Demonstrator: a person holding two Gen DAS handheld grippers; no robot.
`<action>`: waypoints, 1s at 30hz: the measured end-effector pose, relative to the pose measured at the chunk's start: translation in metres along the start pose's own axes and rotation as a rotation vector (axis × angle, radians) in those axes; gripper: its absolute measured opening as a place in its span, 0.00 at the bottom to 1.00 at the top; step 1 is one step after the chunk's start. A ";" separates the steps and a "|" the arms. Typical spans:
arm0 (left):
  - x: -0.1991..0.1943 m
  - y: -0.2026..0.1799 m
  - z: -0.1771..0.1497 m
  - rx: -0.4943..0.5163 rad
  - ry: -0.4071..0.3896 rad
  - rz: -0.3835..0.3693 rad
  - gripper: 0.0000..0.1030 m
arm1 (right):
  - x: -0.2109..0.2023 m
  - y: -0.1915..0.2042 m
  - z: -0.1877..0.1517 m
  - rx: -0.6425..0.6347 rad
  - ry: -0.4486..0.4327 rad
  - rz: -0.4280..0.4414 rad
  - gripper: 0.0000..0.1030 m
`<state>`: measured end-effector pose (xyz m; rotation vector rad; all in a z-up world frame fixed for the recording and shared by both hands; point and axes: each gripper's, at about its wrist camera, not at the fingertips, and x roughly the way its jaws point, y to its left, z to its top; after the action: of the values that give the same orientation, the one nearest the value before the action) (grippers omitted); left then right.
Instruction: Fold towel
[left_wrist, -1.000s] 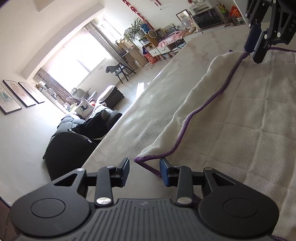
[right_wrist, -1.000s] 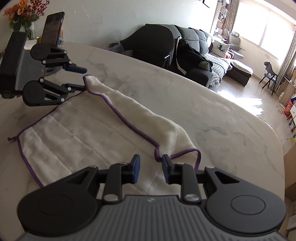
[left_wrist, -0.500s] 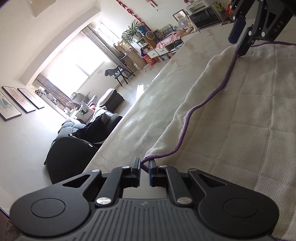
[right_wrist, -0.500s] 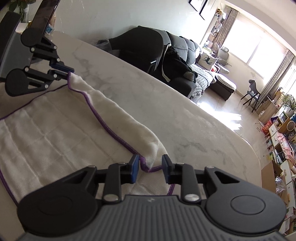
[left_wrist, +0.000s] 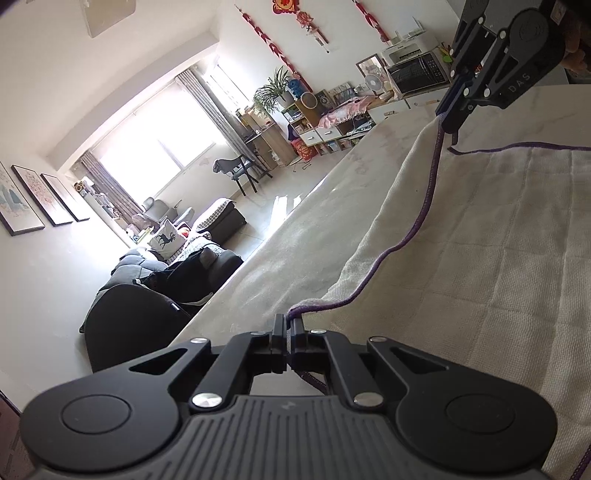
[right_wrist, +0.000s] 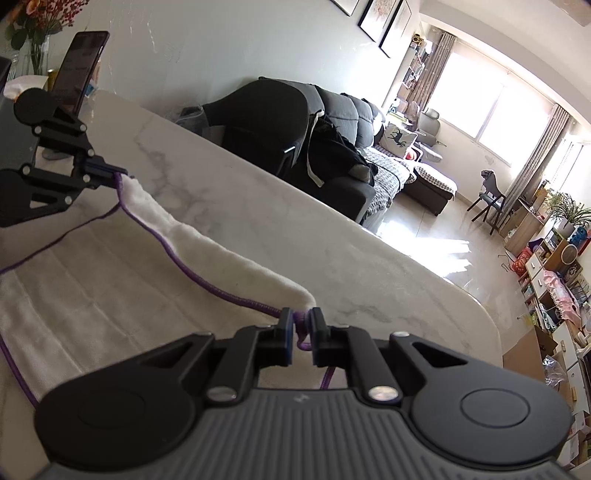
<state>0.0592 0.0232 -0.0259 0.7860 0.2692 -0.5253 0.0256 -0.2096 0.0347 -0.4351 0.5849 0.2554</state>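
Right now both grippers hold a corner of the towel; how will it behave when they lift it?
Probably floppy: the towel already sags between the left gripper and right gripper. Likely light, since thin corner pinches raise its edge. Its purple hem may slip from the jaws.

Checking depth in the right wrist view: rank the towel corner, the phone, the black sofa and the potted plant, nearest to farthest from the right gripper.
1. Towel corner, in the right gripper jaws.
2. Black sofa, ahead, beyond the table edge.
3. Phone, far left; close call with the sofa.
4. Potted plant, far right.
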 end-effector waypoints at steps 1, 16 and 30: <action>-0.002 -0.001 0.000 -0.004 -0.003 -0.001 0.01 | -0.002 -0.001 0.000 0.003 -0.001 -0.001 0.10; -0.061 -0.017 0.004 -0.089 -0.080 0.034 0.01 | -0.032 0.003 -0.018 -0.001 -0.016 0.056 0.10; -0.105 -0.035 -0.005 -0.146 -0.089 0.030 0.01 | -0.065 0.007 -0.034 -0.010 -0.017 0.088 0.10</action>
<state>-0.0483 0.0425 -0.0066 0.6227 0.2110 -0.5054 -0.0457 -0.2270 0.0448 -0.4166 0.5871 0.3456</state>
